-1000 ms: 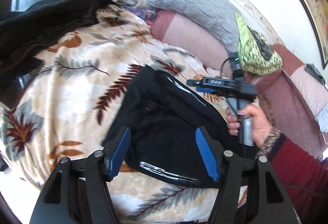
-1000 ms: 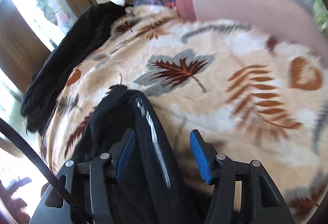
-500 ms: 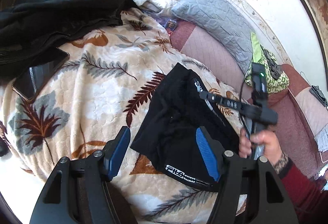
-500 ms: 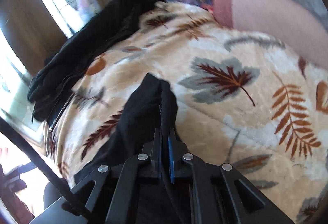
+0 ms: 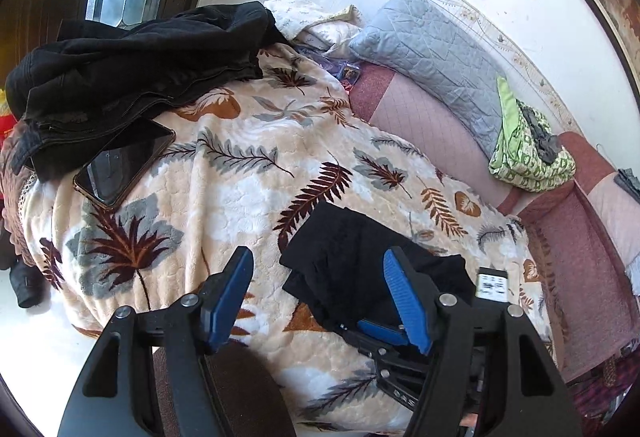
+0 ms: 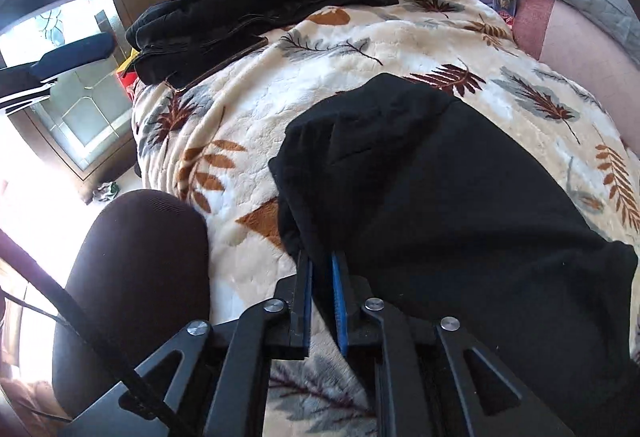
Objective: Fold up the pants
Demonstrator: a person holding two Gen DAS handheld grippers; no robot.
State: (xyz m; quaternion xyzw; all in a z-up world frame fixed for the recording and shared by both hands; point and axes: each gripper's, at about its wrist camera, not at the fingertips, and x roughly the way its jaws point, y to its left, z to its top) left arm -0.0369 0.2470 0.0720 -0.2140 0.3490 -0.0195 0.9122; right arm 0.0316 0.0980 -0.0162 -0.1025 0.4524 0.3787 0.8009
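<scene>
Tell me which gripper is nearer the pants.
Right. The right gripper is shut on the pants' near edge; the left gripper is open, above the blanket beside them.

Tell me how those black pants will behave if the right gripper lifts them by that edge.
The black pants will probably sag and unfold: soft layered cloth, pinched at only one edge by the right gripper. They look light. On the plush leaf blanket, they would likely drag rather than slide.

The phone has its upper end tucked under the dark jacket. The pants run off the right wrist frame's lower right (near hem unseen), hiding the blue fingertips.
</scene>
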